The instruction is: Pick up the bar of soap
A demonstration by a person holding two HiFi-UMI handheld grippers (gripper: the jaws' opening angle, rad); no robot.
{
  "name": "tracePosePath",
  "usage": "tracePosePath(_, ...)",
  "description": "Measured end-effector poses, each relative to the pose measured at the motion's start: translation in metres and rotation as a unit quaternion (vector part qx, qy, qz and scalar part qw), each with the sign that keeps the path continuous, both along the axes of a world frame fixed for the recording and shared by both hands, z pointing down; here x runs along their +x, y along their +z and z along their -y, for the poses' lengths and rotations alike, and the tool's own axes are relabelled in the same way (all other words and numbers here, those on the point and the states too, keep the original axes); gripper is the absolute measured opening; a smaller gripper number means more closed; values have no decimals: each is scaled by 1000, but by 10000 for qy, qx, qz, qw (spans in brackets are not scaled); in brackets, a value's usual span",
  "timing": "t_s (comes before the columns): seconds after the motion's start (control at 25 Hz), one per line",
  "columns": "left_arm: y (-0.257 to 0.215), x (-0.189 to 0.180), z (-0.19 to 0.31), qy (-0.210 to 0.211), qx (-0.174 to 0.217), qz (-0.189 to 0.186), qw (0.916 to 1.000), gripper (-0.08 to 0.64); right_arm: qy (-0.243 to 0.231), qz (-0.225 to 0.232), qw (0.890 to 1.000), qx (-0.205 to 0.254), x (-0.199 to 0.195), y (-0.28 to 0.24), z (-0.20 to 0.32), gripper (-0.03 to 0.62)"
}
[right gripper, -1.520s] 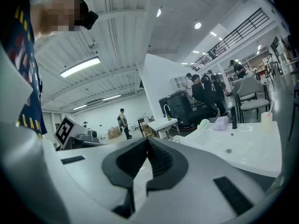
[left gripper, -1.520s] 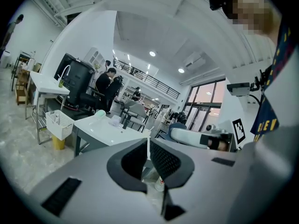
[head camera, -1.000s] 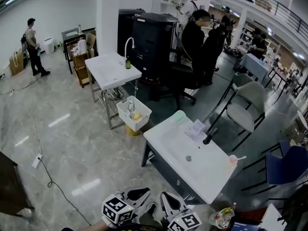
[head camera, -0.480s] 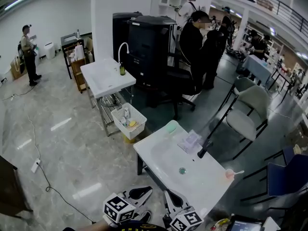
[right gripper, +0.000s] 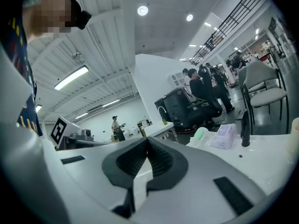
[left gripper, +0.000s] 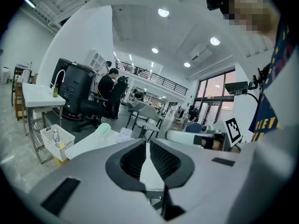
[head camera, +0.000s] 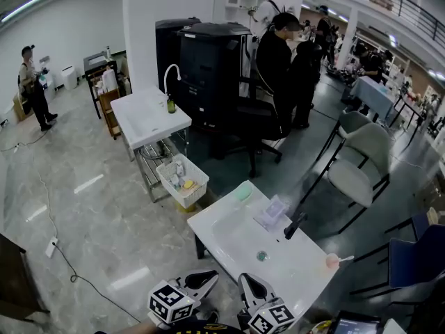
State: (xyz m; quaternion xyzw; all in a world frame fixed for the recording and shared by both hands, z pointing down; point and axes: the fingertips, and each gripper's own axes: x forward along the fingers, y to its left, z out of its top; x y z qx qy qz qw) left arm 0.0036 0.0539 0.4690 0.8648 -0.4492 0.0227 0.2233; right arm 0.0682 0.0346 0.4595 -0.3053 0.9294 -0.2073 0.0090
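1. Left claw [head camera: 206,278]: jaws pressed together, nothing between them.
2. Right claw [head camera: 245,281]: likewise closed and empty.
3. Desk [head camera: 229,245]: white, its near edge just ahead of both claws.
4. Black tap [head camera: 295,225]: ahead and to the right of the right claw.
5. Bar of soap [head camera: 243,191]: probably the pale green lump on the desk's far corner, well beyond both claws, untouched.

Status: pickup not begun. Reach, grasp and lift are outstanding.

Glossy white sink top [head camera: 229,236], polished stone-look floor [head camera: 90,193], plastic basket [head camera: 185,199].

Pale green soap bar [head camera: 243,191] lies on the sink [head camera: 221,236].
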Motion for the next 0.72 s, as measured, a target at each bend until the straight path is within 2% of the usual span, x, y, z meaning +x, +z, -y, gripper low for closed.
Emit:
tracePosePath(0.28,9,-17,63,286,3,44,9996,17,359,-111,9993,-33,-13,4,57,9)
tracePosePath(0.72,19,-72,176,666,-53,282,9974,40,1249,-261,9916,-214,-46,5,155,9)
